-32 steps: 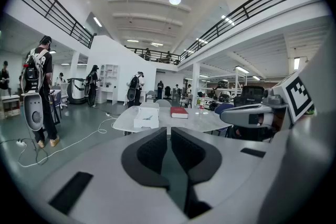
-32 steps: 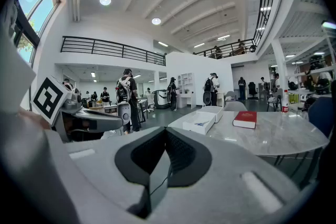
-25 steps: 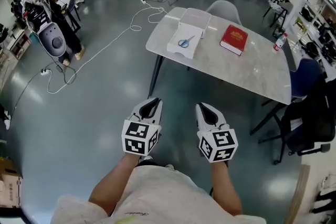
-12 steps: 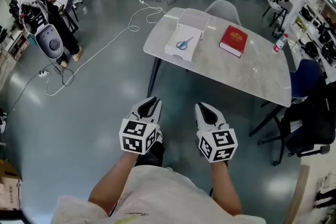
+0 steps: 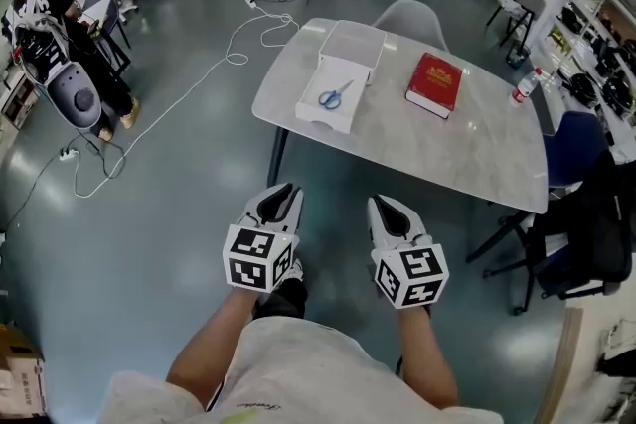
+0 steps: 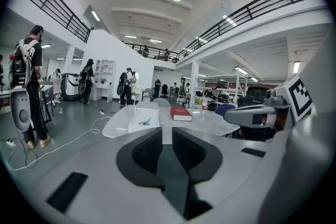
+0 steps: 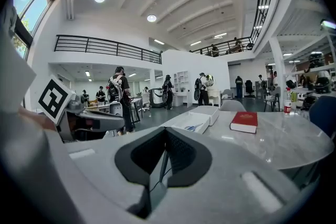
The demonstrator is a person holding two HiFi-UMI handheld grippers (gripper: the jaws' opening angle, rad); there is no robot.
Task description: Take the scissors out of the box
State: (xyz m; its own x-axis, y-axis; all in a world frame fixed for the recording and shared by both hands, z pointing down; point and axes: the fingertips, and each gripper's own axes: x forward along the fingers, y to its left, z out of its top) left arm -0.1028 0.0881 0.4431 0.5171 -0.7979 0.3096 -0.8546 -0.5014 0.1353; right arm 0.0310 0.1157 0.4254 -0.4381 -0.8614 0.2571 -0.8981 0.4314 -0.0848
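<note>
We hold both tongs low over the floor point(image 5: 149, 213), side by side, and not yet at the table point(image 5: 447, 149). Our left tongs point(image 5: 283, 190) have just opened a tiny bit. Their jaws stand a thin crack apart, with nothing between them. Our right tongs point(image 5: 384, 204) are pressed tight together and hold nothing. The blue scissors point(image 5: 330, 96) lie flat inside the open white box point(image 5: 322, 122). The box sits near the table's left end, with its lid point(image 5: 353, 45) just behind it. A red book point(image 5: 434, 84) lies to the right of the box.
</note>
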